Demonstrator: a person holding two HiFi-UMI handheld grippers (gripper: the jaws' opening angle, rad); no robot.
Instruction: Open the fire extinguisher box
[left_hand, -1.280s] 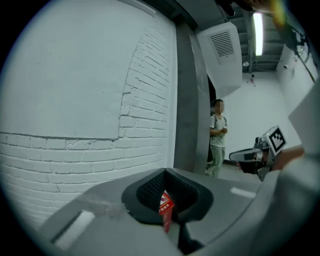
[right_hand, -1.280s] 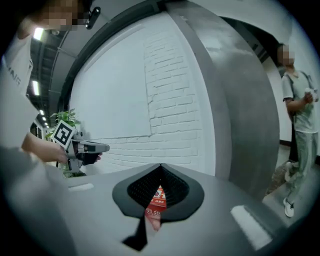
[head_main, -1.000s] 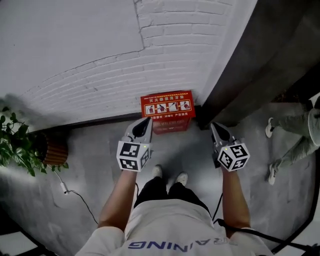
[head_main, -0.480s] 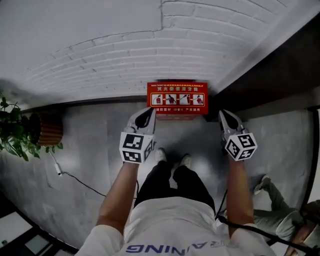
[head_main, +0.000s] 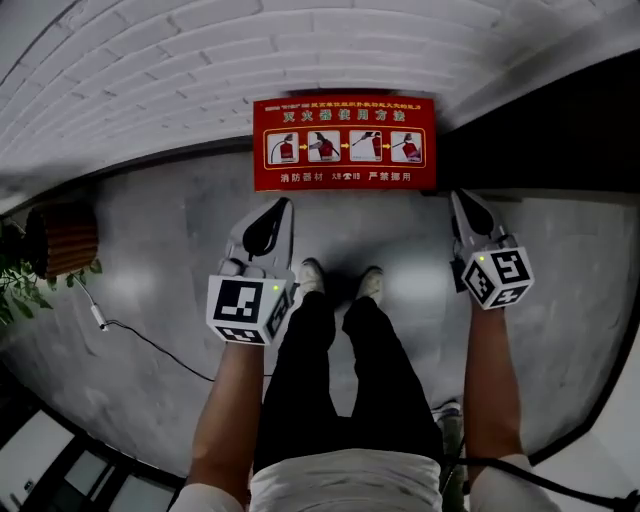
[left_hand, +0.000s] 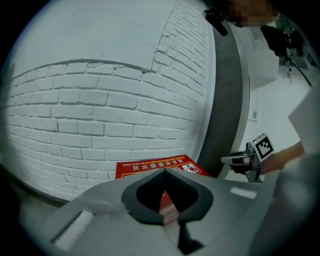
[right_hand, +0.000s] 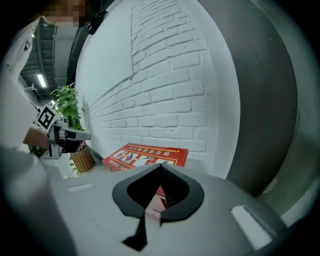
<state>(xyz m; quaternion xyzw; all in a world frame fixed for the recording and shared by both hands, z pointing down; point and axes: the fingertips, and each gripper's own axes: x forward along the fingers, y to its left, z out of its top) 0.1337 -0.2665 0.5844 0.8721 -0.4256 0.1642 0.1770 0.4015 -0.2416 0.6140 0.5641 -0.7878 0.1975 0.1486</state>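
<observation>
Head view: left gripper (head_main: 282, 205), right gripper (head_main: 459, 197) face red box (head_main: 345, 143).

Noted a white brick wall (head_main: 150, 70) across the top of the head view, with a dark skirting (head_main: 130, 166) along its foot. Floor (head_main: 150, 270) was grey, smooth and faintly glossy. To my left, a ribbed brown pot (head_main: 60, 240) stood on the floor near the wall. Plant (head_main: 12, 295) leaves showed just below it at the frame edge. A thin cable (head_main: 150, 342) ran across the floor from near the pot, with a small white plug (head_main: 97, 318) on it. To my right the wall met a dark pillar (head_main: 560, 120). The right gripper view showed the plant upright in the pot, beside the wall. I could not tell where the cable ended.
</observation>
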